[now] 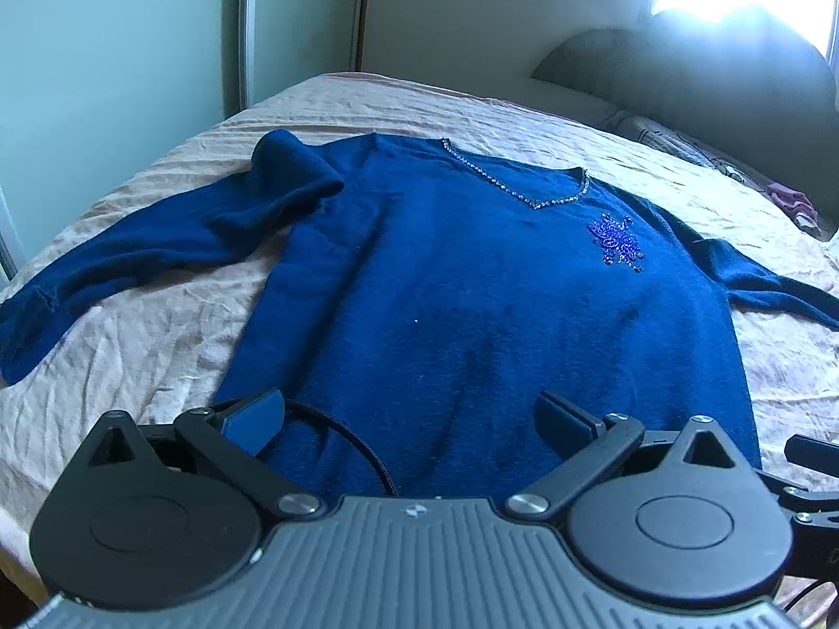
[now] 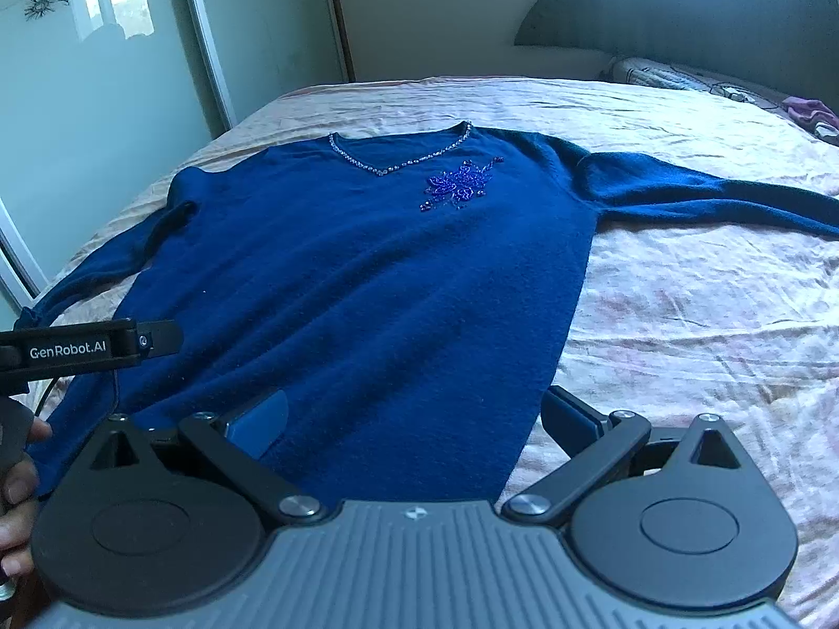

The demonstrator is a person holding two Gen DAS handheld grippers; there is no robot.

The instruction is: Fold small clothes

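nearest the cameras, both tools hung low over the hem end of the garment. the left gripper had its jaws spread wide with nothing between them, poised just above the lower left part of the hem. the right gripper was likewise spread and empty, over the hem's right corner, with one finger above knit and the other above the sheet. the two tools were close side by side, both pointing up the bed toward the collar.

the blue v-neck sweater lay front up and mostly flat on the wrinkled pink bedsheet. no fold of the body was made, so the task looked to be at its start. the left sleeve ran outward with a rumpled bunch at the shoulder; the right sleeve stretched straight out to the side. both sleeves and the body were left to fold.

farther up, the beaded neckline and a beaded flower motif lay flat. beyond them were pillows and a dark headboard.
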